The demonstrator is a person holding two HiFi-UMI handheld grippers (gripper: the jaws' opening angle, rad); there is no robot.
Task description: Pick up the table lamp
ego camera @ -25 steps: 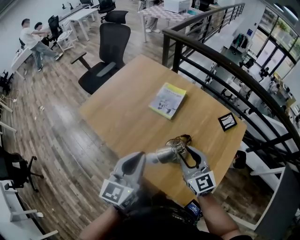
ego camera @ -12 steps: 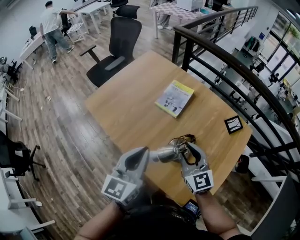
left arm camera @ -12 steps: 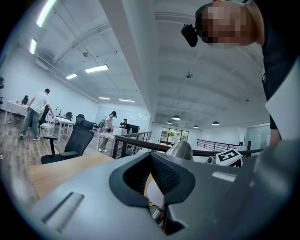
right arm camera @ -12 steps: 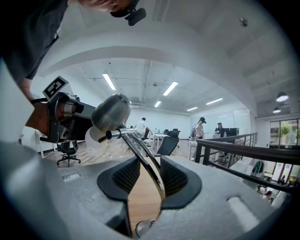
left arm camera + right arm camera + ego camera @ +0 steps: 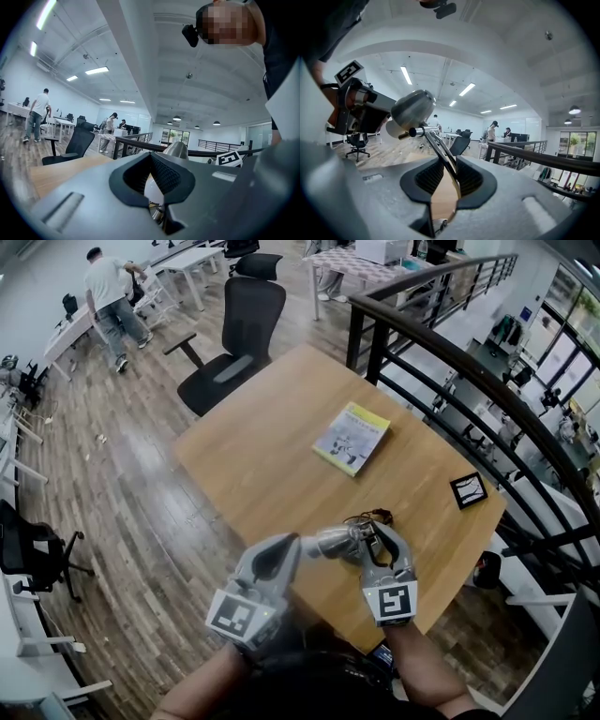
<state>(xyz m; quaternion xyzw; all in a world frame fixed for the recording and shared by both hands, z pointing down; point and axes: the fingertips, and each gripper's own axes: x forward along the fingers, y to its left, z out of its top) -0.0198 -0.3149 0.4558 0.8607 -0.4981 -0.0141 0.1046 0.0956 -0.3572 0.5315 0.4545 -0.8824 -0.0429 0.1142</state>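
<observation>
The pick-up was only half set up: the table lamp looked not yet lifted off the tabletop. Your left tongs sat nearly together, apparently pinching the lamp's head at their tips. Your right tongs had just been closing and stood half-parted. The lamp's thin arm lay between the jaws along one pad, not yet clamped.

On my wooden tabletop lie a yellow-edged booklet and, well apart, a black-framed marker card; a black office chair stands beyond, a railing alongside.
</observation>
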